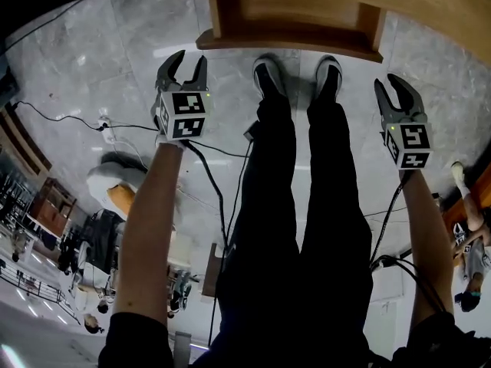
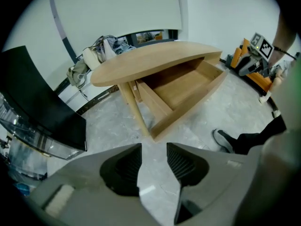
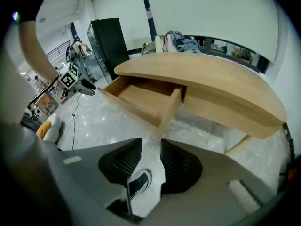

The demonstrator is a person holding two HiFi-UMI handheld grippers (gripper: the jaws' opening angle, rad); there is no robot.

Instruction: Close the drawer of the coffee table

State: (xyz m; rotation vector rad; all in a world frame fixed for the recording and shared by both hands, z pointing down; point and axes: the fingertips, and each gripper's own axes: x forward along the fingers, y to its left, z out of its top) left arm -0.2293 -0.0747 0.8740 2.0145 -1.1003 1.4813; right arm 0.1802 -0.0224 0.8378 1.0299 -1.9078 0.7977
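The wooden coffee table (image 1: 399, 2) runs across the top of the head view, with its drawer (image 1: 291, 23) pulled out toward me. The drawer's open box (image 2: 186, 86) is bare inside; the right gripper view shows the same drawer (image 3: 141, 95) under the oval tabletop (image 3: 207, 81). My left gripper (image 1: 190, 60) hangs open over the floor, left of the drawer front and short of it. My right gripper (image 1: 395, 87) is open as well, to the right of the drawer and apart from it. Nothing sits between either pair of jaws (image 2: 154, 161) (image 3: 150, 159).
The person's legs and two shoes (image 1: 268, 75) stand just before the drawer front. Cables (image 1: 77, 121) trail over the marble floor at the left. A tall black cabinet (image 3: 108, 41) stands behind the table, and a heap of bags (image 2: 101, 48) lies at its far end.
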